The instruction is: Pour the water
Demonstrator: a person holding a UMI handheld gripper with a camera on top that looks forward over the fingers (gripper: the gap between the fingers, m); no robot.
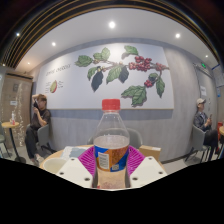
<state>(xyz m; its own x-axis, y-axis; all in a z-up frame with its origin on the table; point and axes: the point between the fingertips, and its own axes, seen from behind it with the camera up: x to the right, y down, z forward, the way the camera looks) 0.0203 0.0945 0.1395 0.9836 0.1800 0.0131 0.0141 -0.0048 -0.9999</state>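
A clear plastic bottle (111,140) with a red cap (111,104) and a blue and orange label stands upright between my gripper's (111,160) fingers. The pink pads (89,158) press on both sides of the bottle at label height. The bottle is held raised, with the room behind it. Its lower part is hidden between the white fingers. I see no cup or other vessel.
A grey wall with a large leaf and berry mural (115,72) stands ahead. A person (38,122) sits at the left by a small table (12,126), and another person (201,120) sits at the right. A pale table edge (150,152) shows just behind the bottle.
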